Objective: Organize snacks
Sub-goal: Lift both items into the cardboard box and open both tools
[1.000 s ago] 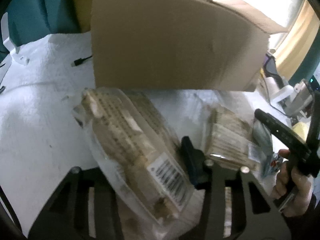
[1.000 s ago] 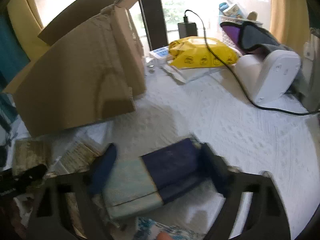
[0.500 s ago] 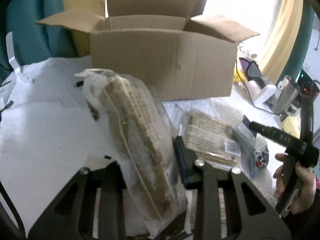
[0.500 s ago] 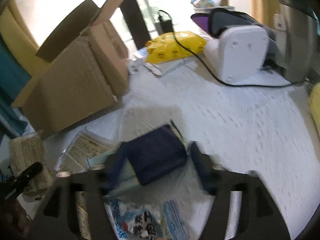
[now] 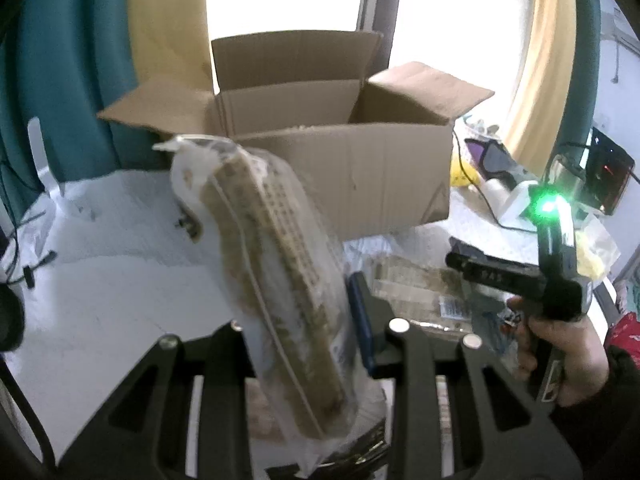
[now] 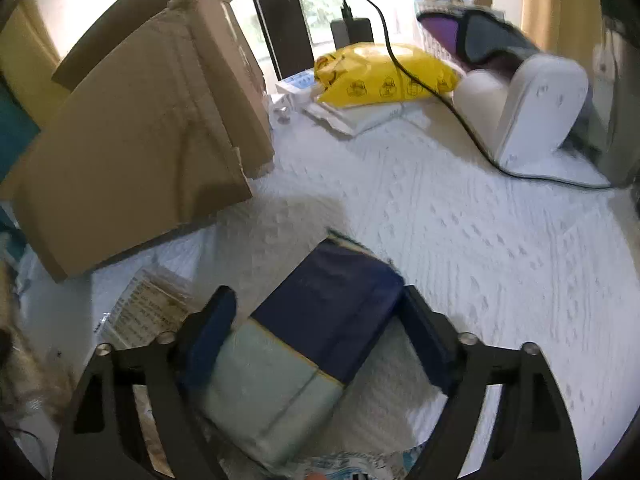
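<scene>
My left gripper (image 5: 304,308) is shut on a clear bag of brown wafers (image 5: 272,264), held tilted above the white table in front of the open cardboard box (image 5: 360,176). Another wafer packet (image 5: 416,288) lies on the cloth behind it. A hand at the right holds my right gripper (image 5: 500,276). In the right wrist view, my right gripper (image 6: 316,294) straddles a navy and pale green packet (image 6: 320,320) lying on the cloth. Its jaws are closing, with the pads beside the packet and not pressing on it.
The cardboard box (image 6: 140,140) stands left of the right gripper. A yellow bag (image 6: 384,72), a white device (image 6: 532,108) and a black cable (image 6: 460,120) crowd the far right. A blue and white wrapper (image 6: 344,464) lies at the near edge. Loose cables (image 5: 36,268) trail at the left.
My left gripper has lifted the wafer bag off the table and tipped it more upright; the box interior now shows. My right gripper's jaws widened around the navy packet, then began narrowing.
</scene>
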